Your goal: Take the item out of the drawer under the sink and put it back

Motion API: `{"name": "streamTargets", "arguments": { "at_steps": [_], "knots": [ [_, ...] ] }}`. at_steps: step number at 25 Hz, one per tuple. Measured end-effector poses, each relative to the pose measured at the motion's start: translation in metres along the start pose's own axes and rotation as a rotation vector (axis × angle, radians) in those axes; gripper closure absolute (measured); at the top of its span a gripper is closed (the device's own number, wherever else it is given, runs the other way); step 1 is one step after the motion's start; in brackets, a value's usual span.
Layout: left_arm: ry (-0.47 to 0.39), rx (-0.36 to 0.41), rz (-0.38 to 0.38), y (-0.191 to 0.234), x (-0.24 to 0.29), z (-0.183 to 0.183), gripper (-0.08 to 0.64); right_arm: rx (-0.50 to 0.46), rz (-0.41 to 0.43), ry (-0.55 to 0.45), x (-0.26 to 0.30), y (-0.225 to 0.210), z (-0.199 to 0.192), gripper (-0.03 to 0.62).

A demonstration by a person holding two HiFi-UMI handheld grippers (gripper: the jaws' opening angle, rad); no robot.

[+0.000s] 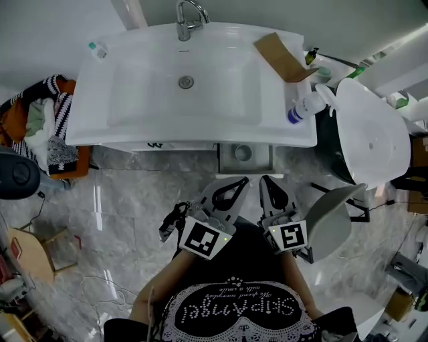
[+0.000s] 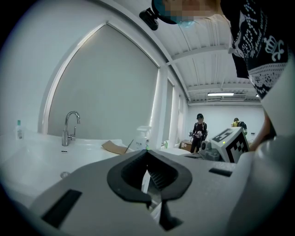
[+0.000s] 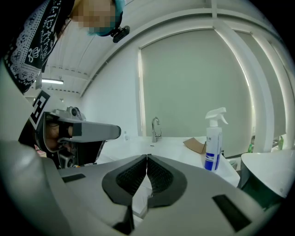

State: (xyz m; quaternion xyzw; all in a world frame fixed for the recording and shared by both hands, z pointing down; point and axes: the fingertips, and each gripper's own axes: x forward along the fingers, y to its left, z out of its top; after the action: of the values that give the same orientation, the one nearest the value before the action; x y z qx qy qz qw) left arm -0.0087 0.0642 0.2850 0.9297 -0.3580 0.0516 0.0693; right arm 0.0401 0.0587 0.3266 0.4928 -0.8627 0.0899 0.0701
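At the far left a pile of clothes [image 1: 45, 130] lies on an orange seat [image 1: 79, 165] pressed against the left end of the white sink [image 1: 100, 130], so that side is closed. Below it the marble floor [image 1: 134, 200] lies open as far as the person. A small bottle [image 1: 98, 49] stands on the sink's back left corner, and the faucet [image 1: 189, 17] rises from the middle of the back edge.

Under the sink's front edge, a little right of centre, the grey drawer [image 1: 227, 160] sticks out over the floor, seemingly open at the top. A round grey item [image 1: 243, 152] lies inside it, too small to name.

The left tongs [image 1: 241, 182] and the right tongs [image 1: 266, 180] hang side by side just short of the drawer's front edge. They are clear of it, and their tips point toward the sink. Each pair has its jaws together, tip against tip, with nothing between them. The two pairs are close together but apart, and the bare floor lies below them.

Further right a cardboard piece [image 1: 281, 57] lies across the sink's back right corner, reaching its right edge. A spray bottle [image 1: 309, 103] stands upright at that edge, nearer the front. Past it a white oval fixture [image 1: 371, 133] fills the right side. A grey curved panel [image 1: 331, 220] sits just beside the right tongs' marker cube, so there is little room to swing rightward.
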Motion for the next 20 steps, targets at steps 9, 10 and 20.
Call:
{"name": "streamTargets", "arguments": {
  "at_steps": [9, 10, 20],
  "knots": [
    [0.030, 0.033, -0.037, -0.006, 0.004, -0.008, 0.557, 0.003, 0.016, 0.019, 0.003, 0.006, -0.001, 0.572],
    [0.033, 0.033, -0.037, -0.006, 0.004, -0.009, 0.557, 0.006, 0.021, 0.017, 0.003, 0.007, 0.000, 0.572],
    [0.030, 0.026, -0.045, -0.014, 0.003, -0.010, 0.557, -0.003, 0.015, 0.033, -0.008, 0.008, -0.005, 0.572]
  ]
}}
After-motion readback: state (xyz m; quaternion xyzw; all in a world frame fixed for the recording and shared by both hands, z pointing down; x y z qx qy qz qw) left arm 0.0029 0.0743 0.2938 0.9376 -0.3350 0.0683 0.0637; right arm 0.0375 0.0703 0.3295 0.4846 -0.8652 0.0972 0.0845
